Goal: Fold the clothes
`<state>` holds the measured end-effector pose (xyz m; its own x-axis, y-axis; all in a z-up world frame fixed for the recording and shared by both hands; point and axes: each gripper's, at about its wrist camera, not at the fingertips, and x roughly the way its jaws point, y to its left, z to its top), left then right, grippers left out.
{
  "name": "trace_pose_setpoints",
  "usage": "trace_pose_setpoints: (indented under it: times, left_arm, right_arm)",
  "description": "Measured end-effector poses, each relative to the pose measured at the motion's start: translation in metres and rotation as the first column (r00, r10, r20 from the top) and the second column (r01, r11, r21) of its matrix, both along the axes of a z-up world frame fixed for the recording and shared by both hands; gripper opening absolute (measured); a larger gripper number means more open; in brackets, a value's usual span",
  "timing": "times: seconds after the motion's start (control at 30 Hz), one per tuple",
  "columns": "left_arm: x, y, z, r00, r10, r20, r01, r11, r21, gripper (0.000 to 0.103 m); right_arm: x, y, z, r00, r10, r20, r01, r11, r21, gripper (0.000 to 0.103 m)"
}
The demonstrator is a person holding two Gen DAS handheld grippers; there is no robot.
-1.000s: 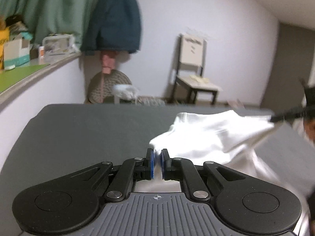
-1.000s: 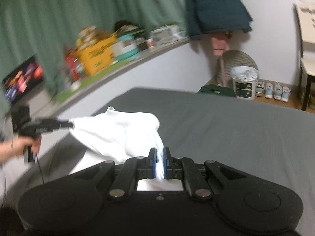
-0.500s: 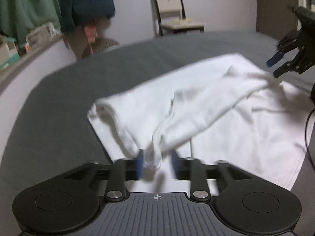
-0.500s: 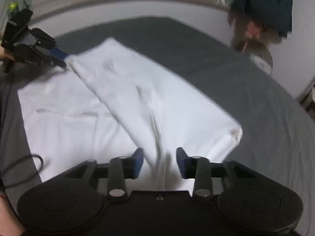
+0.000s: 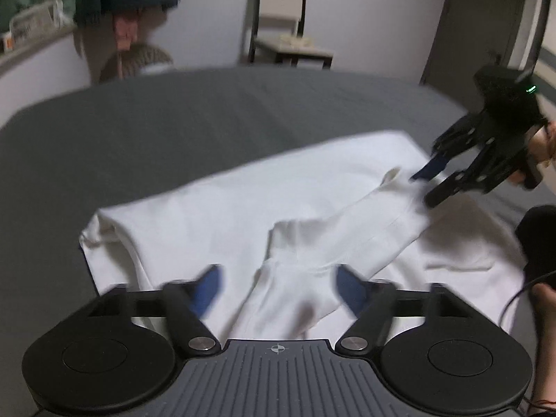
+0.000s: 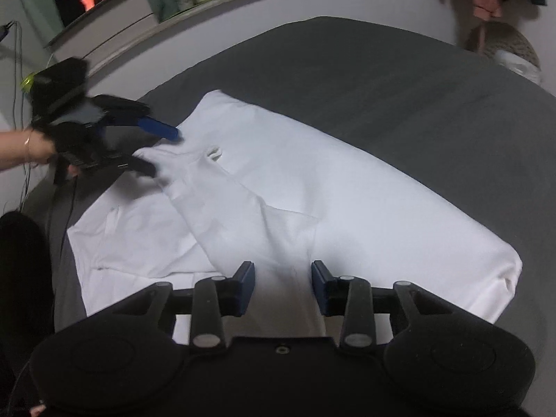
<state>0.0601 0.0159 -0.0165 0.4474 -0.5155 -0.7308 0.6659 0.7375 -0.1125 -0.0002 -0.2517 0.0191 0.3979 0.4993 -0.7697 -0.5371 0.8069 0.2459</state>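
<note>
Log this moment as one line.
white shirt: folded over on bed | left claw: closing, fabric between, ungripped | right claw: closing, ungripped

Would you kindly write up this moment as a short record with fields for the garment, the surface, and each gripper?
garment: white garment, lying flat with one side folded over across the middle
surface: dark grey bed cover
left gripper: jaws apart and closing, a ridge of white cloth between them, pads not pressing on it
right gripper: jaws apart and closing, white cloth lying between them, not pinched
fold status: first fold laid down, garment released by both
background: chair by the wall
</note>
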Motion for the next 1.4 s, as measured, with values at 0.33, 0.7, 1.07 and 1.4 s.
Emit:
trace_pose_setpoints:
  times: [0.33, 0.7, 1.07, 1.4]
  left_arm:
    - [-0.025, 0.01, 0.01, 0.995, -0.083, 0.053, 0.084, 0.996, -0.025, 0.007]
    - [-0.095, 0.027, 0.02, 0.96, -0.26, 0.105, 0.252, 0.965, 0.076, 0.007]
    - [-0.111, 0.043, 0.018, 0.964, -0.258, 0.069, 0.251, 0.963, 0.097, 0.007]
    - [-0.083, 0.093, 0.029, 1.0, 0.01, 0.009, -0.009, 0.989, -0.149, 0.025]
  right_arm:
    - [-0.026, -0.002, 0.021, 0.99, 0.079, 0.114, -0.08, 0.997, 0.0, 0.01]
    - [-0.097, 0.026, 0.025, 0.932, 0.327, 0.154, -0.296, 0.935, -0.193, 0.01]
    - [-0.107, 0.028, 0.005, 0.94, 0.333, 0.068, -0.309, 0.921, -0.238, 0.01]
    - [-0.102, -0.019, 0.028, 0.992, -0.013, 0.126, 0.014, 1.0, -0.008, 0.033]
